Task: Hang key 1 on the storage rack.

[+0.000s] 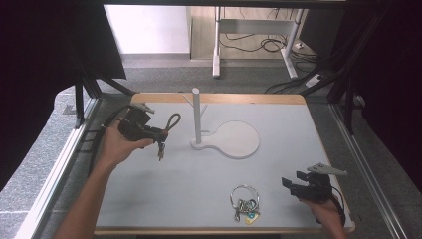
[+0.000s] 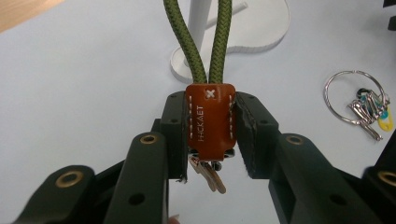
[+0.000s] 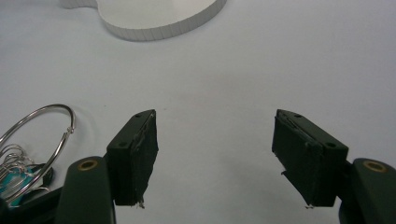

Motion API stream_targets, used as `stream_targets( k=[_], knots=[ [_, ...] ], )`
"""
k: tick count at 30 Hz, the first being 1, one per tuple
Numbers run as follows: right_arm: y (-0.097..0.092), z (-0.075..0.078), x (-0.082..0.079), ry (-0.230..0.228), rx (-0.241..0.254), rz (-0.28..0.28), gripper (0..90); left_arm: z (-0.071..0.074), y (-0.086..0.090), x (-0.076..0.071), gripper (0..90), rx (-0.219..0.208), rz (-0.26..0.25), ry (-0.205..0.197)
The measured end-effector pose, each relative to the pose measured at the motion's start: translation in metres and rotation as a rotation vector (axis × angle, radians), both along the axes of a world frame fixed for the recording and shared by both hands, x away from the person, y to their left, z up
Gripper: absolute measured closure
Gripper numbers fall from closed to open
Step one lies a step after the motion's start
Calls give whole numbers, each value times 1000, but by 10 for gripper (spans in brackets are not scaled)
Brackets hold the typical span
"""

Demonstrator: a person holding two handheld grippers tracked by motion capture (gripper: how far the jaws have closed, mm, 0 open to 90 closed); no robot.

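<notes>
Presumably bound for the post point(image 1: 196, 115), left gripper point(image 2: 211, 135) clamped the tab point(image 2: 210, 119); loop point(image 1: 172, 121) should open over its top; right gripper point(image 3: 215, 156) gaped, empty.

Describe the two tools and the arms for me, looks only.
Both tools, left and right, are black, each with two blocky jaws and brass-ringed holes on the jaw arms. Each carries a grey three-cornered plate on top. A black cable trails from the left one. The forearms are bare, no sleeves.
</notes>
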State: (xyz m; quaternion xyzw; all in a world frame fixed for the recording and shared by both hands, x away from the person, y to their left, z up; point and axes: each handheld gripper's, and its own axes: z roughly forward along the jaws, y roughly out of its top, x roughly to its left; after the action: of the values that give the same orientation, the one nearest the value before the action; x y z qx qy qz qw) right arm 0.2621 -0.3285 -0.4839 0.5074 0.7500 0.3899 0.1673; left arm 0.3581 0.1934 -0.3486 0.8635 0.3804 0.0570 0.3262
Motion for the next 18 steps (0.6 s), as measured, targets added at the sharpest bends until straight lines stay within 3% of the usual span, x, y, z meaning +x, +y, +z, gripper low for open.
stream_targets(
  k=[3,11,18],
  knots=[
    [0,0,0,2,-1,2,315,5,0,3,666,-26,3,-6],
    [-1,0,0,2,-1,3,315,18,-2,10,667,-44,-1,-14],
    [-2,-1,0,2,-1,-2,315,21,-5,18,667,-64,14,-29]
  ],
)
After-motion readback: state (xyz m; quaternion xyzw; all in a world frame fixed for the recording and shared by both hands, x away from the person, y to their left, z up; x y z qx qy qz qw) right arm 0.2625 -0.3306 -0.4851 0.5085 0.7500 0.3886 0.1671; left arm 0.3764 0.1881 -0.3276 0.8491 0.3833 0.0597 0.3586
